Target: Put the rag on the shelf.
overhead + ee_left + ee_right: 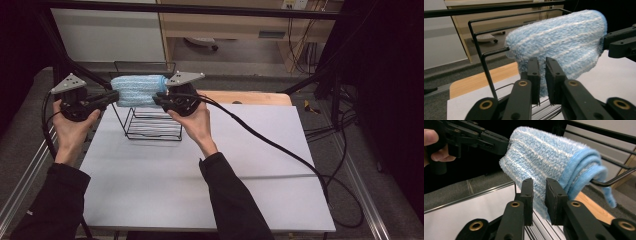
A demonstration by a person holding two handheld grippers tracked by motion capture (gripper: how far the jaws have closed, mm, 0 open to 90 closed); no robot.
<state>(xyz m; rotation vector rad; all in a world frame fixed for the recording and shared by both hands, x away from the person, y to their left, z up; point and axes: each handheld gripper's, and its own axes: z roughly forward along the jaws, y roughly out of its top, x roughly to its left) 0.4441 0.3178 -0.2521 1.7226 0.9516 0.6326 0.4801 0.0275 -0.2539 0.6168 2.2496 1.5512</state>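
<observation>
We hold both forearms up from the bottom of the high view, dark sleeves angling inward, so that the left gripper [111, 96] sits in the upper left of the frame and the right gripper [159, 99] just left of centre, each carried in a bare hand with its grey three-cornered plate on top. Both tongs point toward each other, one at either end of the blue towel [137, 90], which lies draped over the top bar of the black wire rack [152, 131] standing at the far left part of the white table [165, 185]. In the left gripper view our left gripper [542, 75] has its jaws set a narrow slot apart, with the lower edge of the blue towel [559, 42] hanging in that slot; whether the pads press the cloth we cannot tell. In the right gripper view the right gripper [539, 195] stands the same way, jaws slightly parted with the hem of the blue towel [541, 160] between them, and again the contact is unclear. The cloth is fluffy, pale blue with thin white stripes, folded into several layers; its folded edge with a smooth blue binding shows at the right of the right gripper view, wrapped round a rack wire
</observation>
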